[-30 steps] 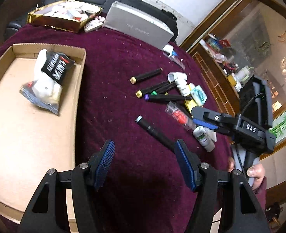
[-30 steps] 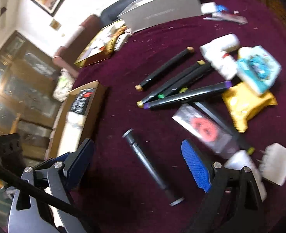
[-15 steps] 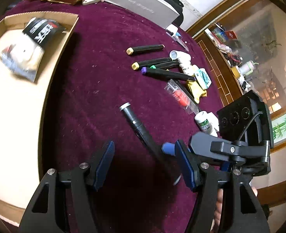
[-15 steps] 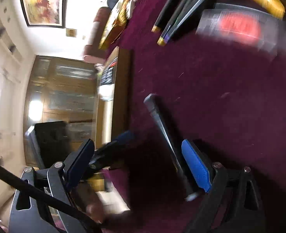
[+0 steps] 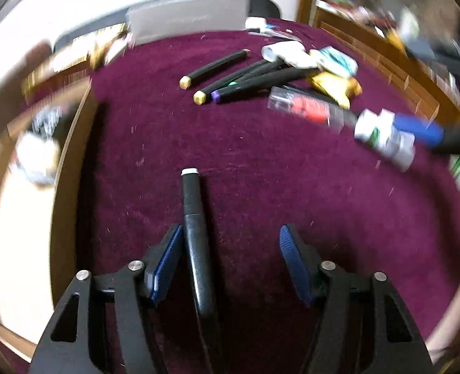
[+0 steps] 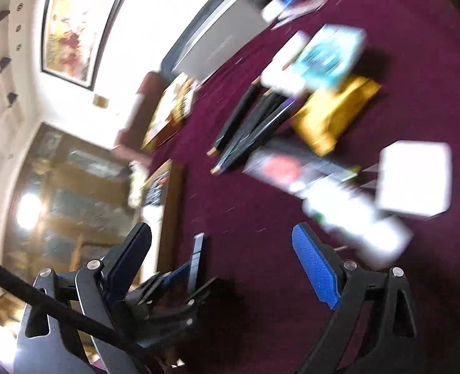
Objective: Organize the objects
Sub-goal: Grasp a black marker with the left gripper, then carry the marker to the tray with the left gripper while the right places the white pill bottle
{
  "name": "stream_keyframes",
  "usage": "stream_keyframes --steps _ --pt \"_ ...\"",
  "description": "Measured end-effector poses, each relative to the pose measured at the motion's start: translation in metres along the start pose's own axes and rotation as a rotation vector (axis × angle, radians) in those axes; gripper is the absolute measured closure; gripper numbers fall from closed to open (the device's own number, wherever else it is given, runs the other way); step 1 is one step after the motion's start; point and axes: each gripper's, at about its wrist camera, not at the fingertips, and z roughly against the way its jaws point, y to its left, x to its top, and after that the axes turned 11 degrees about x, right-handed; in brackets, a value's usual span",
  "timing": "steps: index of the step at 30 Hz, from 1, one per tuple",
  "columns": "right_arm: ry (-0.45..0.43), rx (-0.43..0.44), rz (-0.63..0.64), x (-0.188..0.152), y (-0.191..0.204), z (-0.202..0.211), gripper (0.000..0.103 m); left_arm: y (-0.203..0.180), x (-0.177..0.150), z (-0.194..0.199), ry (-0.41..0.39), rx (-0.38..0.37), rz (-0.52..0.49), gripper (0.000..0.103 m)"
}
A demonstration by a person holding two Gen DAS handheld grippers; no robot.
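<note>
A black marker (image 5: 192, 218) with a white cap lies lengthways on the maroon cloth between the fingers of my left gripper (image 5: 231, 233). Its jaws are closing: the left pad (image 5: 167, 258) touches the marker, and the right pad stands well clear of it. The right wrist view shows the same marker (image 6: 197, 258) low at the left. My right gripper (image 6: 222, 233) is open over bare cloth, and its right finger sits beside a white bottle (image 6: 354, 227). The left wrist view also shows that bottle (image 5: 382, 137), at the far right.
A cardboard tray (image 5: 70, 171) holding a white bag (image 5: 38, 159) lies left of the marker. Several capped markers (image 5: 230, 74), a clear red-labelled packet (image 5: 304, 109), a yellow packet (image 5: 336, 85) and a teal packet (image 5: 336, 59) lie beyond. A grey box (image 5: 189, 15) stands at the back.
My left gripper has dropped over the black marker and turned in line with it, and its jaws have narrowed. The right gripper has swung off the marker toward the white bottle.
</note>
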Motion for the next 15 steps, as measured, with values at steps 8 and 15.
stream_keyframes --steps 8,15 --pt "0.02 -0.287 0.152 0.008 -0.012 0.003 0.01 0.018 -0.002 0.007 0.024 -0.083 0.009 0.091" --pt "0.131 -0.523 0.437 -0.019 0.004 -0.031 0.018 0.026 -0.003 0.011 0.011 -0.146 0.055 0.091"
